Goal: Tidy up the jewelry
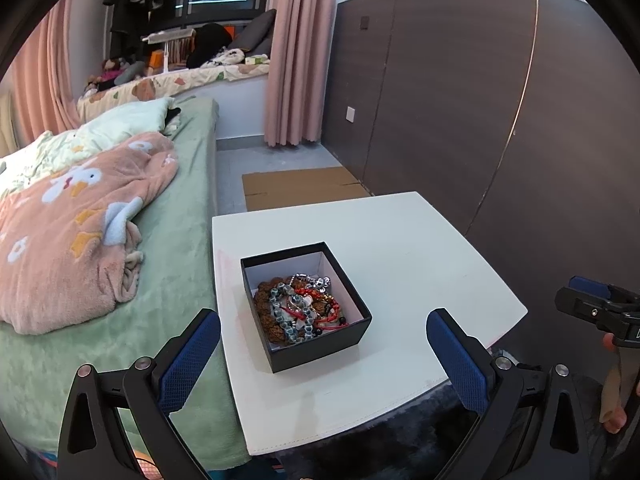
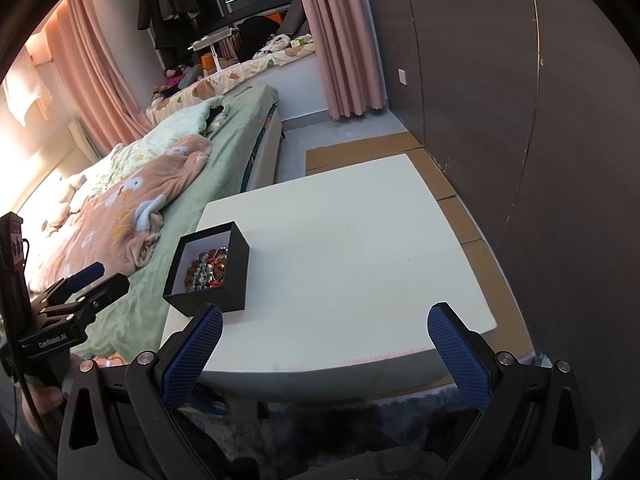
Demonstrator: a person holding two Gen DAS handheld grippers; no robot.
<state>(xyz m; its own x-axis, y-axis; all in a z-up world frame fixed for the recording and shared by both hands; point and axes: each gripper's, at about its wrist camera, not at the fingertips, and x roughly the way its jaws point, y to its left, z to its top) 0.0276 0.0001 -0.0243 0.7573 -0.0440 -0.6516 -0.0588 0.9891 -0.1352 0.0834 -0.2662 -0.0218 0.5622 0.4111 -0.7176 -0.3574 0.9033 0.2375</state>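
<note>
The jewelry [image 1: 306, 308] lies heaped in a small black open box [image 1: 320, 350] with a pale lining, which stands toward the worktop's [image 1: 400, 248] bed-side edge, nearer the front corner than the back. The heap looks like several bead bracelets tangled together: brown knobbly beads, grey-blue beads, silver beads, red cord and a few black beads. Judging by that, the pieces are light and limp and will drape and snag on one another; a strand lifted by one bead would likely drag its neighbours up. A loop standing clear at the top of the heap seems the best place to pinch. The box is probably light card and may slide if tugged, so steadying a wall could help.

How many separate pieces there are cannot be told, and the near wall of the box hides the lower part of the heap, more so in the right wrist view.

The left claw [image 1: 322, 354] is spread wide, empty, short of the box over the front edge. The right claw [image 2: 324, 344] is likewise spread and empty, near the front edge, well to the side of the box. A bed [image 1: 180, 248] with a pink blanket [image 1: 76, 232] flanks the worktop.
</note>
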